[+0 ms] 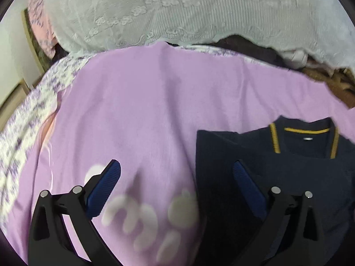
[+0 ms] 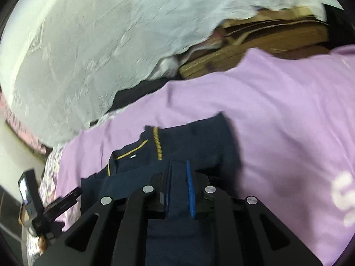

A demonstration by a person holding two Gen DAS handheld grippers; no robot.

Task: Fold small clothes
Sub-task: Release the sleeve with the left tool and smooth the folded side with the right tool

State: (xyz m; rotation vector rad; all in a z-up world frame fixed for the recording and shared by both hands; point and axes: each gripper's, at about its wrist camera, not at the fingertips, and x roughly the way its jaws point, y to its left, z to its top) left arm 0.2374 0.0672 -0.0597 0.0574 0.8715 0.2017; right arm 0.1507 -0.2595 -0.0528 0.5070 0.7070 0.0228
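A small navy shirt with mustard collar trim lies on a lilac sheet, at the lower right of the left wrist view. My left gripper stands open above the sheet, its right finger over the shirt's left edge, its left finger over bare sheet. In the right wrist view the same navy shirt lies below and ahead, and my right gripper is shut on a fold of its navy cloth, which runs back between the blue pads.
A pale lace cover is heaped along the far side. Brown wooden boards and dark cloth lie behind the sheet at the right. A floral sheet edge falls away at the left. The other gripper shows at the lower left.
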